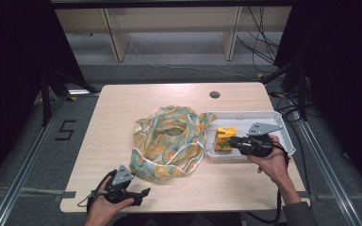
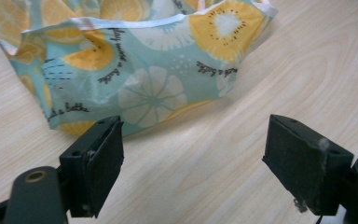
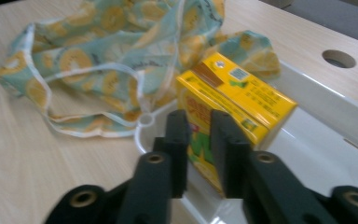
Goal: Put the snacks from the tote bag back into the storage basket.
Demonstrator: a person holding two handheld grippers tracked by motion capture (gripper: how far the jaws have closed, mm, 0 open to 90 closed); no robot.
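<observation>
Yellow carton (image 3: 235, 100) stood in the white tray (image 1: 283, 134), just ahead of our right gripper (image 3: 200, 140), whose slightly parted jaws pinched nothing. Our left gripper (image 2: 193, 158) rested spread wide over the table (image 2: 261, 70) near the printed bag (image 2: 140, 60)

Bag (image 1: 169, 141) sits mid-table (image 1: 122, 101), and everything hangs off it: tray (image 1: 283, 129) just right of the bag, one bag corner lapping over the tray's near end; carton (image 1: 224, 139) in the tray, close to the bag; right gripper (image 1: 232, 141) right of the bag, at the carton; left gripper (image 1: 143, 193) in front of the bag, near the table's front edge
</observation>
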